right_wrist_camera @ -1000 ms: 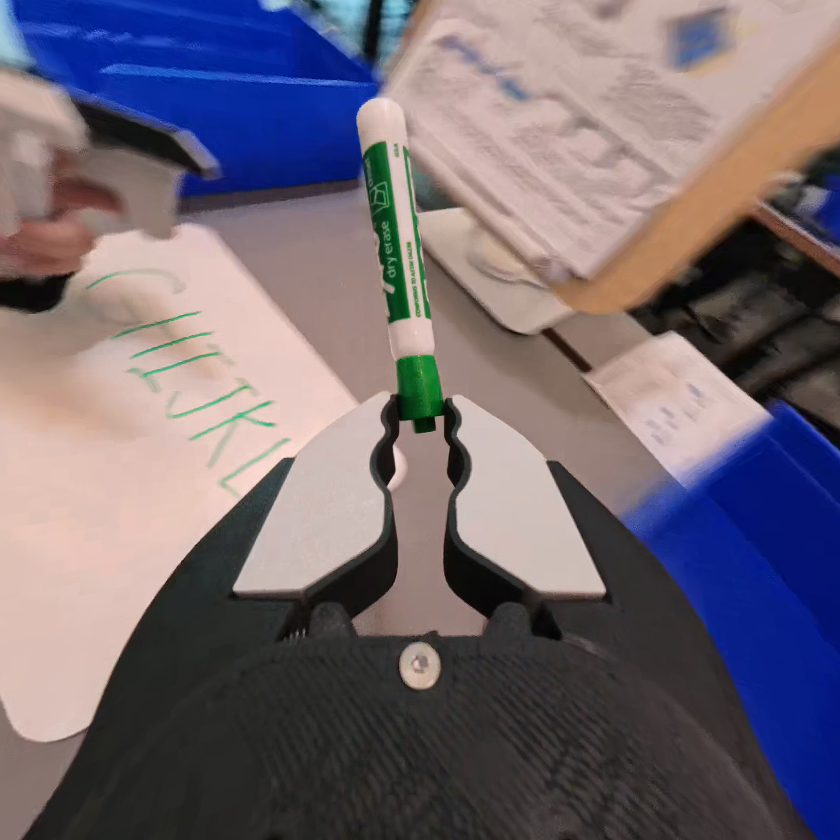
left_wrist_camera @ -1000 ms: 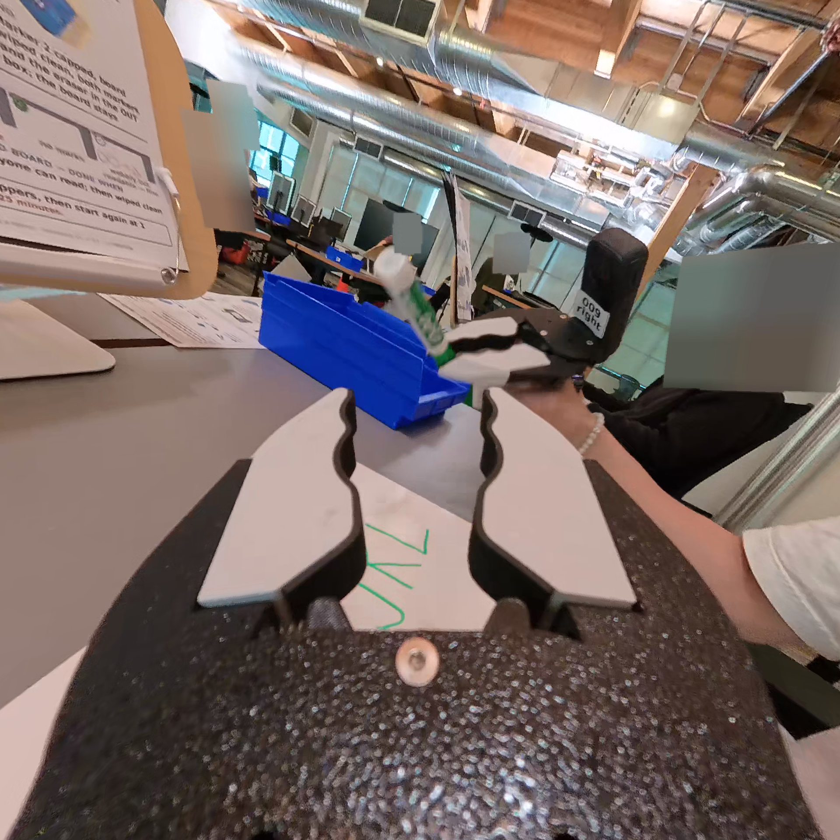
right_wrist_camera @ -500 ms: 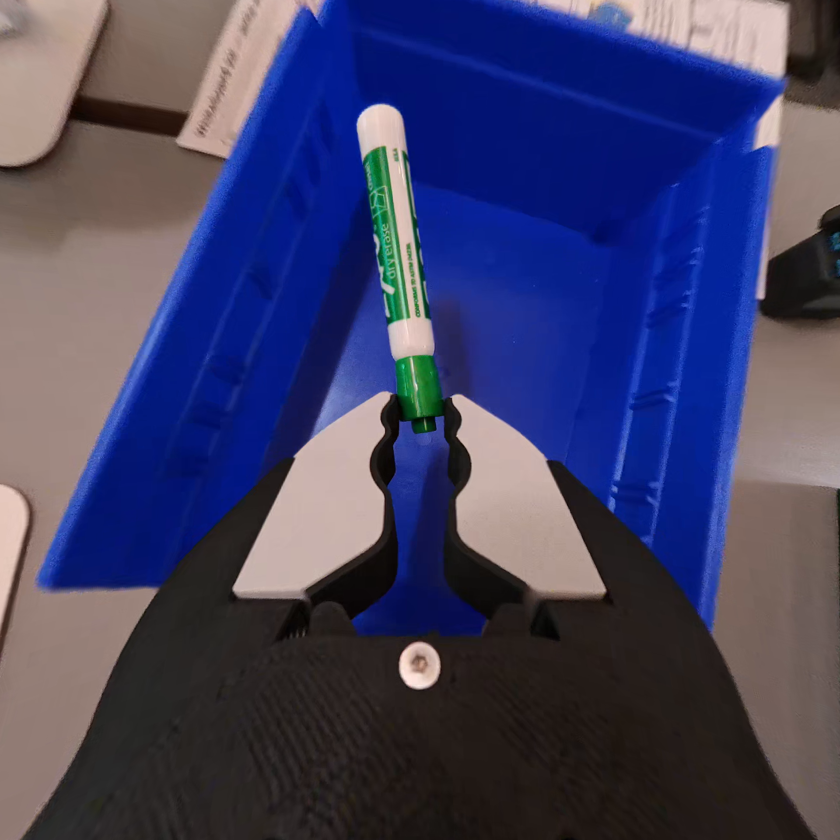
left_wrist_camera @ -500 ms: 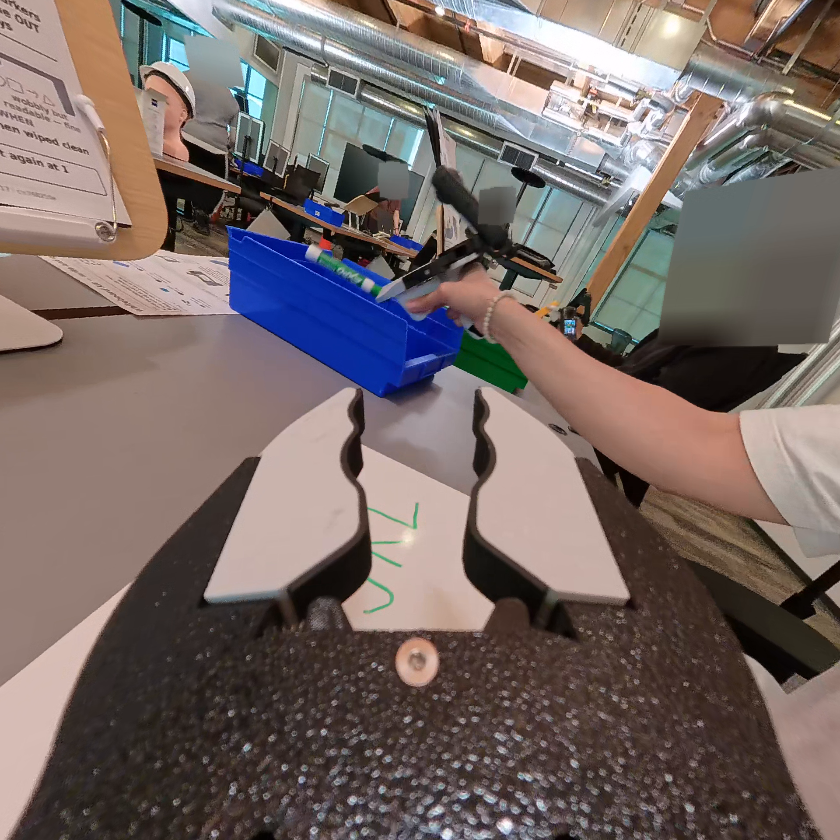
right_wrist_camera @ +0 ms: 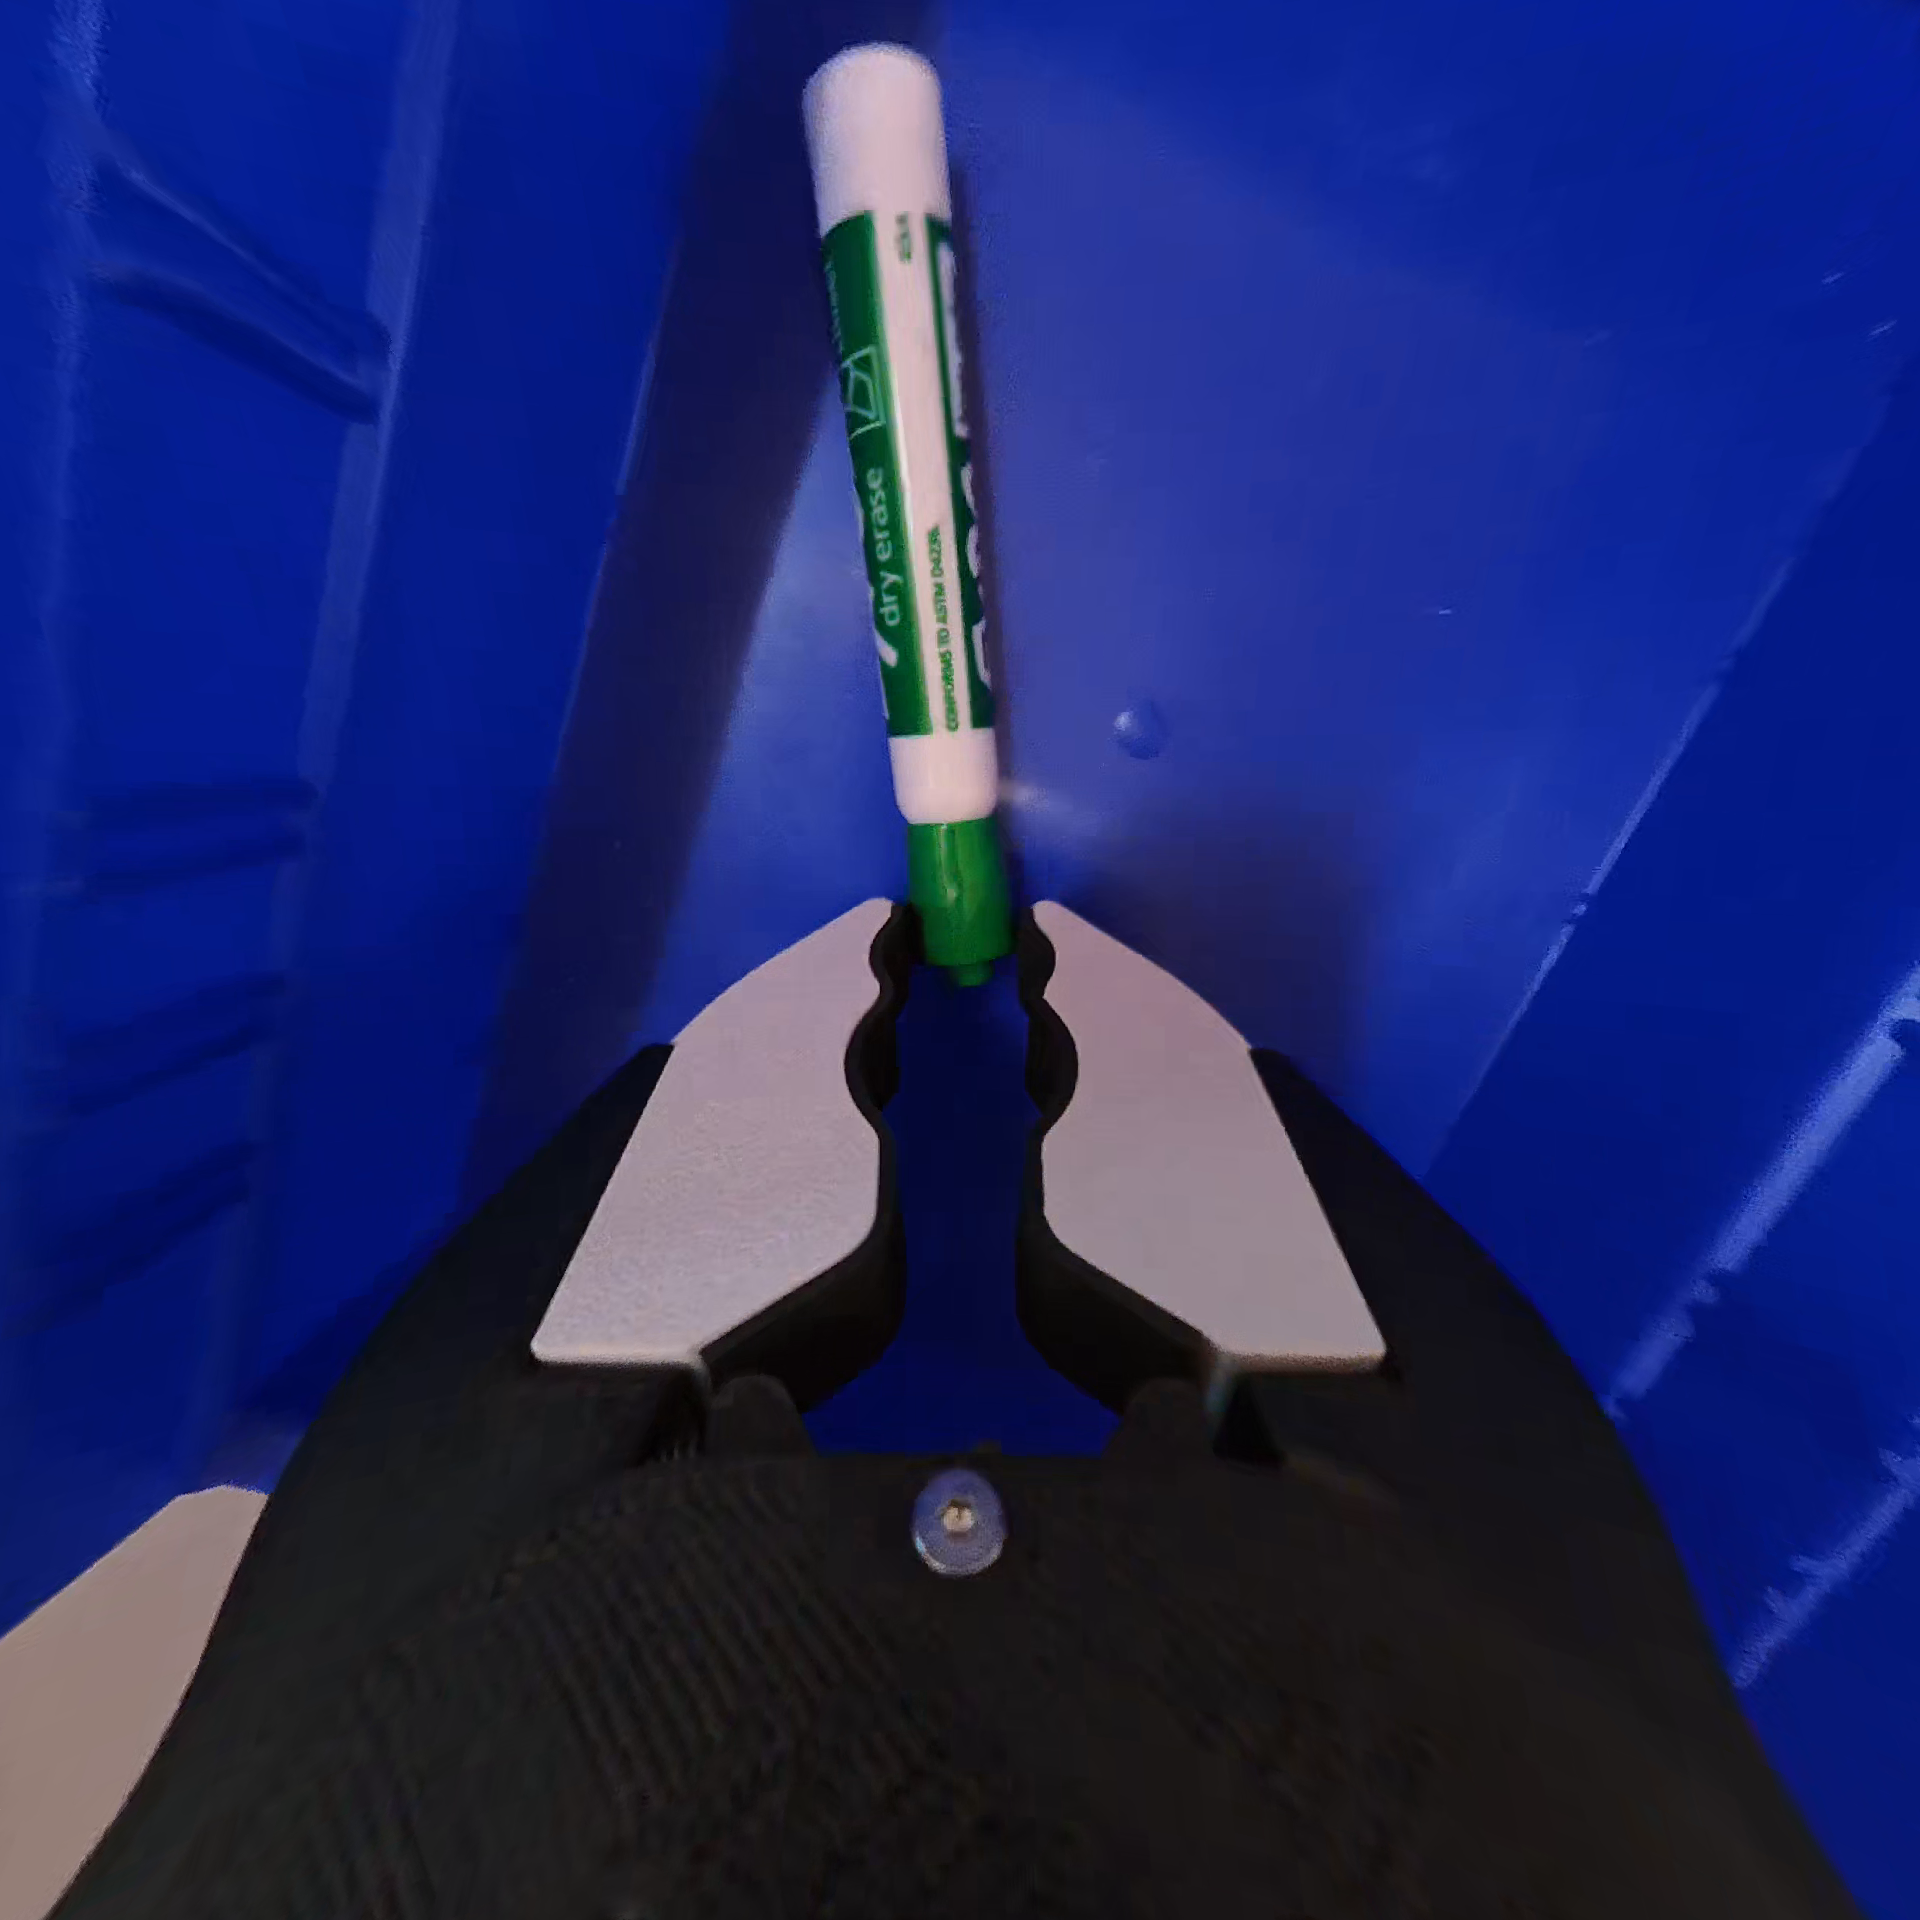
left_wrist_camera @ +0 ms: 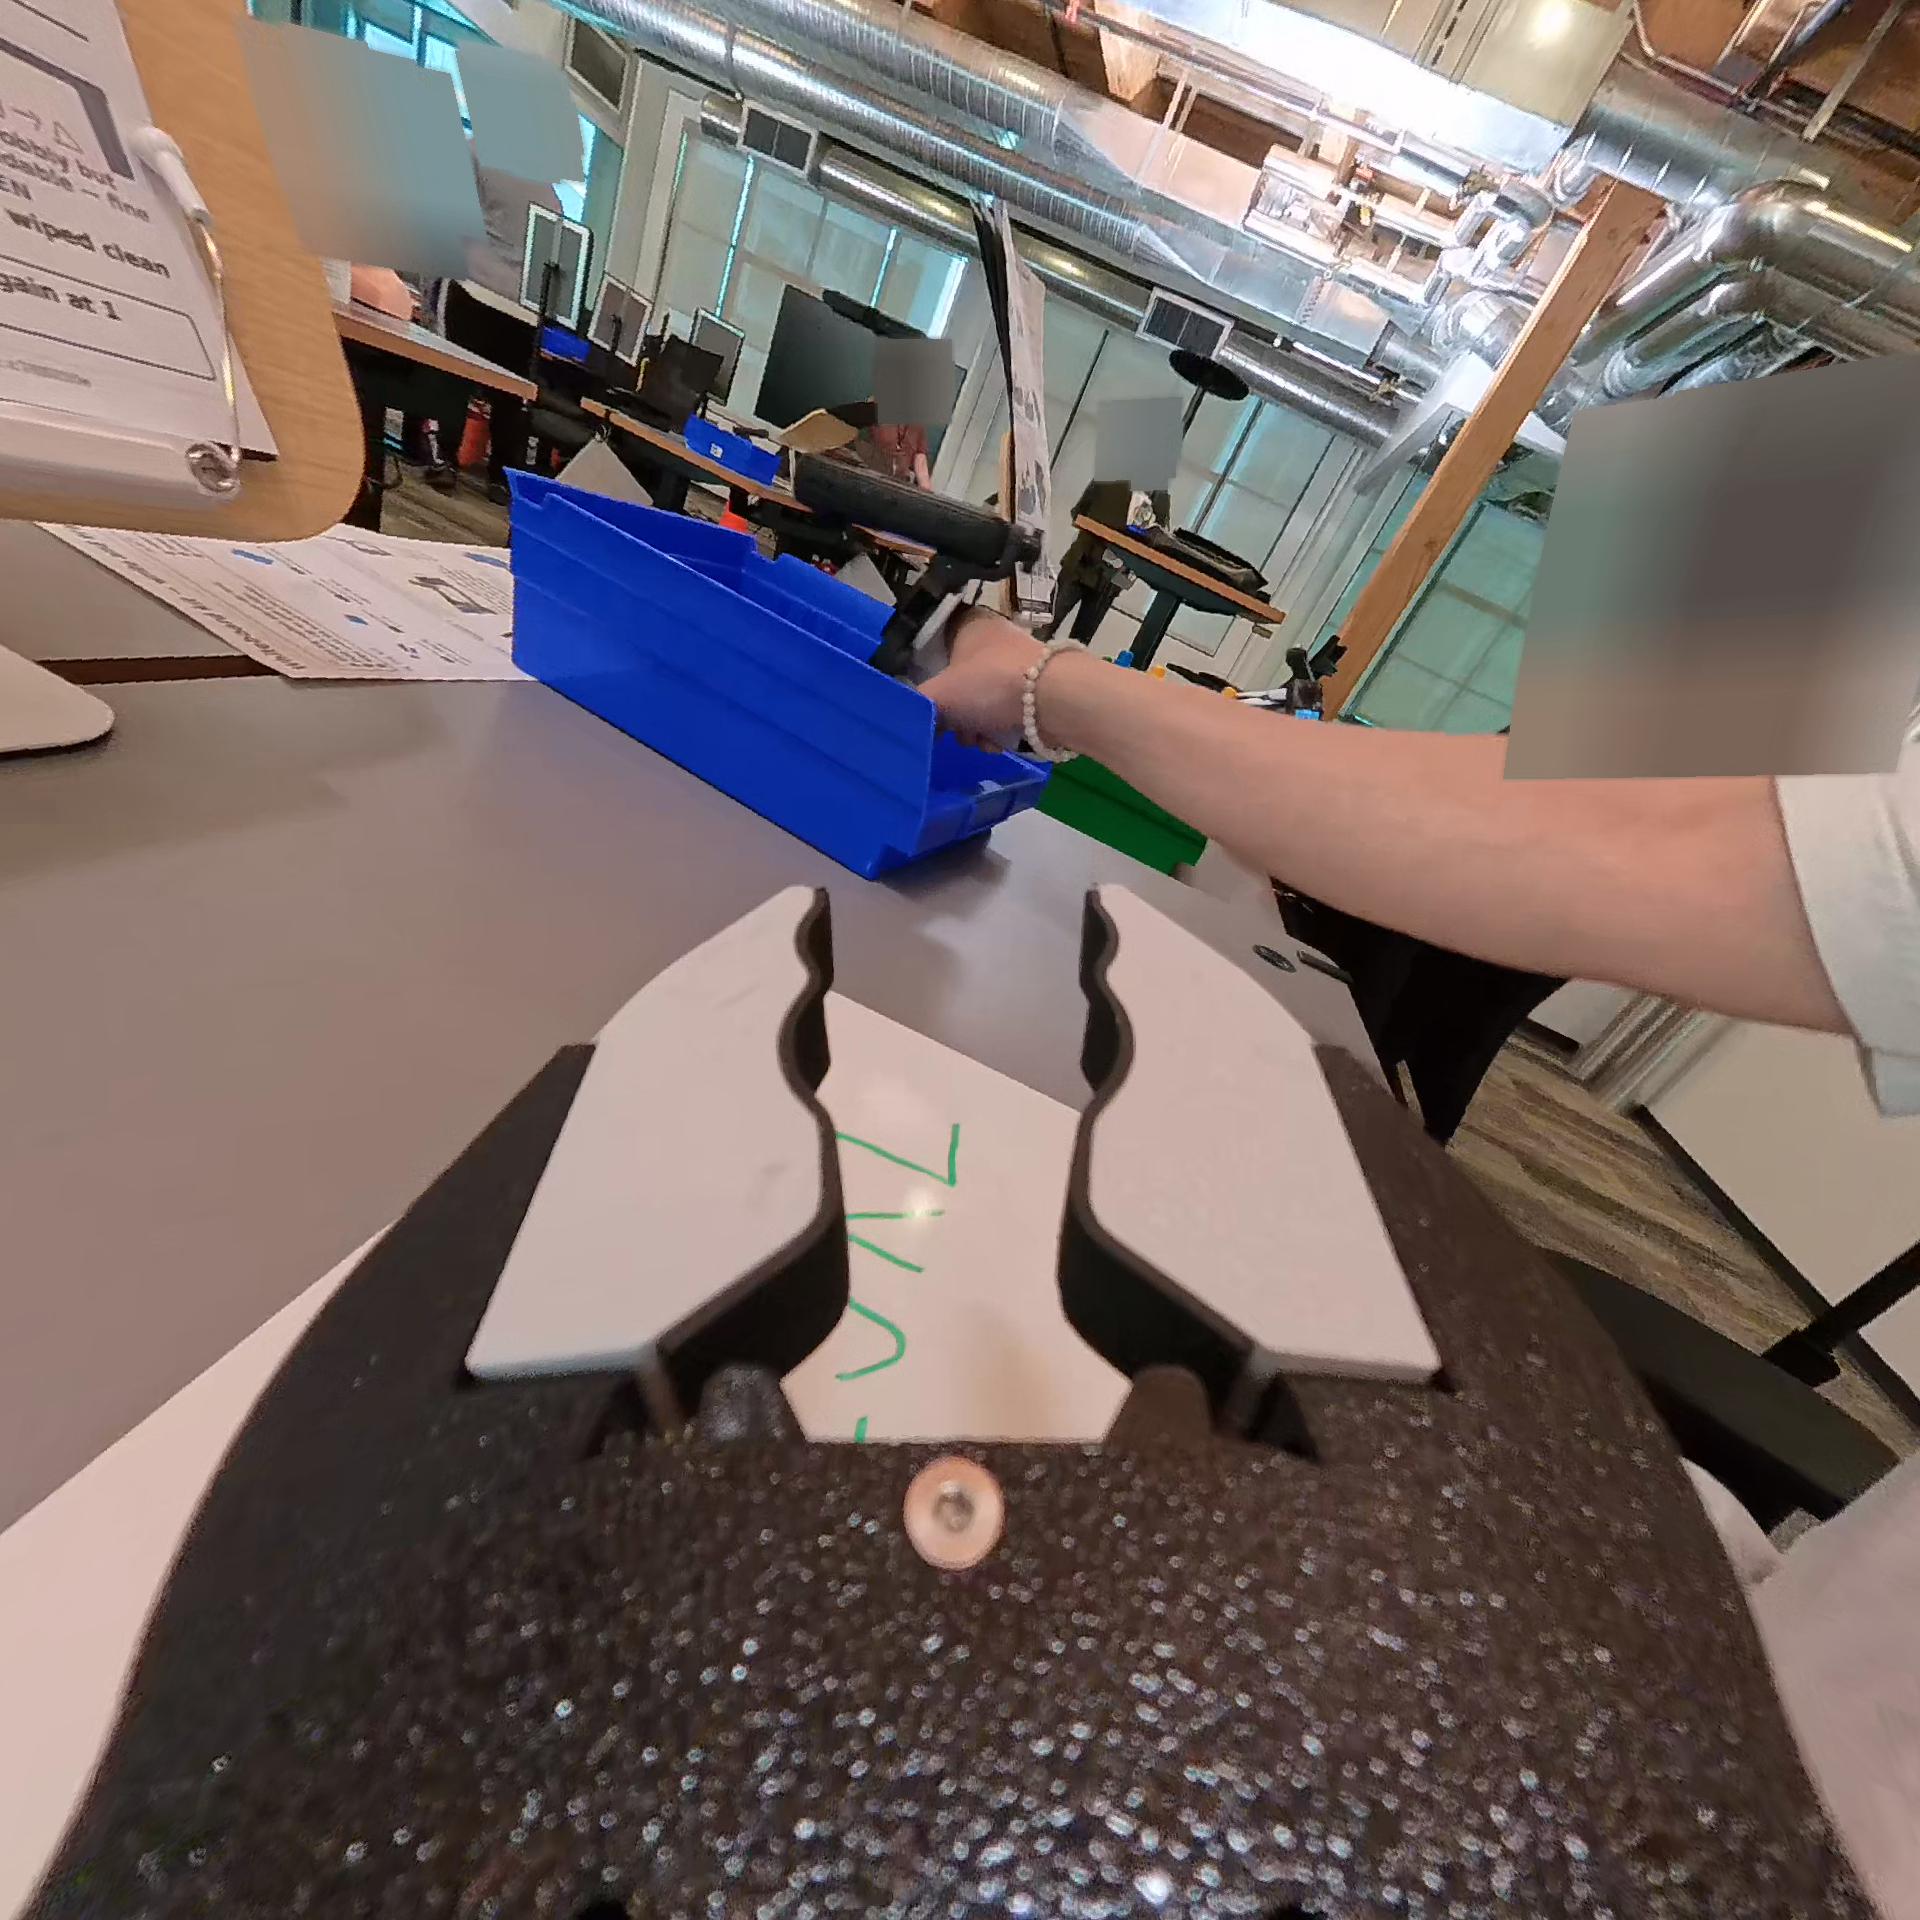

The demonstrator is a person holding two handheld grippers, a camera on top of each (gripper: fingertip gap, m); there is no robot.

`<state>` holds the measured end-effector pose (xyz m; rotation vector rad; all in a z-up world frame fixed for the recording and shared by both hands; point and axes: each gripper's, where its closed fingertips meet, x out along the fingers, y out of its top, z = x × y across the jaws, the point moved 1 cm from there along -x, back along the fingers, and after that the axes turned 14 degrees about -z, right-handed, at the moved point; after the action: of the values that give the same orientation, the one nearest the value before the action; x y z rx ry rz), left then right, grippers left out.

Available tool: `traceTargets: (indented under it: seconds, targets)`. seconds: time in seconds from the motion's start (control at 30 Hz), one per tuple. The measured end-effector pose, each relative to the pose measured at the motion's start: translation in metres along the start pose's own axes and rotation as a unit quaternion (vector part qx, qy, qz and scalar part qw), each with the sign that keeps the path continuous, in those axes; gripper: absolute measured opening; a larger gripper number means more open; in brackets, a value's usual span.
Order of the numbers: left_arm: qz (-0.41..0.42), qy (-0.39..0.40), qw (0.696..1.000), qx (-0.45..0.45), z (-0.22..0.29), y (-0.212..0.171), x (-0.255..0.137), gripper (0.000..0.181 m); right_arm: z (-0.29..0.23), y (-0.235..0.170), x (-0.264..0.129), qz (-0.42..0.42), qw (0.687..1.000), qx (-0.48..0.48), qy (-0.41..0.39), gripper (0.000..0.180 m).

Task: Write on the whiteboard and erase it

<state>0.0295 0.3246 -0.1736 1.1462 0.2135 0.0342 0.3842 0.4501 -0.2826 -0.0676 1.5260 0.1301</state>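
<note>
My right gripper (right_wrist_camera: 958, 920) is shut on the green cap end of a green and white dry-erase marker (right_wrist_camera: 914, 457). It holds the marker low inside the blue bin (right_wrist_camera: 1455, 520), the marker pointing away along the bin floor. In the left wrist view that gripper (left_wrist_camera: 914, 623) reaches into the blue bin (left_wrist_camera: 727, 675), its fingertips hidden by the bin wall. My left gripper (left_wrist_camera: 951, 935) is open and empty, just above the white whiteboard (left_wrist_camera: 935, 1299), which bears green marks. No eraser is in view.
The bin stands on a grey table (left_wrist_camera: 312, 883). A clipboard with a printed sheet (left_wrist_camera: 156, 260) stands at the left, and a paper sheet (left_wrist_camera: 312, 613) lies behind the bin. A green box (left_wrist_camera: 1122, 810) sits past the bin. A person's arm (left_wrist_camera: 1351, 821) crosses the right side. My hands' fingertips stand some 40 centimetres from each other.
My right gripper has carried the marker from above the whiteboard over to the blue bin and lowered it down inside. My left gripper has stayed open over the whiteboard.
</note>
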Motion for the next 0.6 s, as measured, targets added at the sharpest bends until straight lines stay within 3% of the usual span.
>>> traceTargets:
  seconds: [0.03,0.17,0.27,0.33,0.37,0.47,0.6]
  targets:
    - [-0.005,-0.001,1.0,0.005,0.001,-0.001,0.001,0.047,-0.002,0.003,-0.002,0.009,1.0,-0.005,0.0,0.026]
    - [-0.016,0.001,0.999,0.041,0.009,0.003,-0.001,0.057,-0.01,-0.004,-0.02,-0.037,0.998,-0.046,-0.008,0.077]
    - [0.012,0.055,0.994,0.093,0.016,0.03,-0.03,0.063,-0.02,0.007,-0.063,0.008,0.994,-0.103,-0.032,0.088]
    - [-0.003,0.13,0.982,0.137,0.012,0.047,-0.071,0.063,-0.038,0.01,-0.097,0.091,0.987,-0.129,-0.032,0.1]
    - [-0.021,0.184,0.971,0.149,0.001,0.055,-0.097,0.062,-0.049,0.01,-0.113,0.143,0.979,-0.144,-0.03,0.092]
    - [-0.105,0.307,0.934,0.149,-0.045,0.065,-0.182,0.064,-0.087,-0.002,-0.153,0.272,0.938,-0.213,-0.02,0.105]
    - [-0.285,0.354,0.879,0.142,-0.118,0.039,-0.252,0.077,-0.113,-0.029,-0.188,0.374,0.9,-0.223,-0.035,0.109]
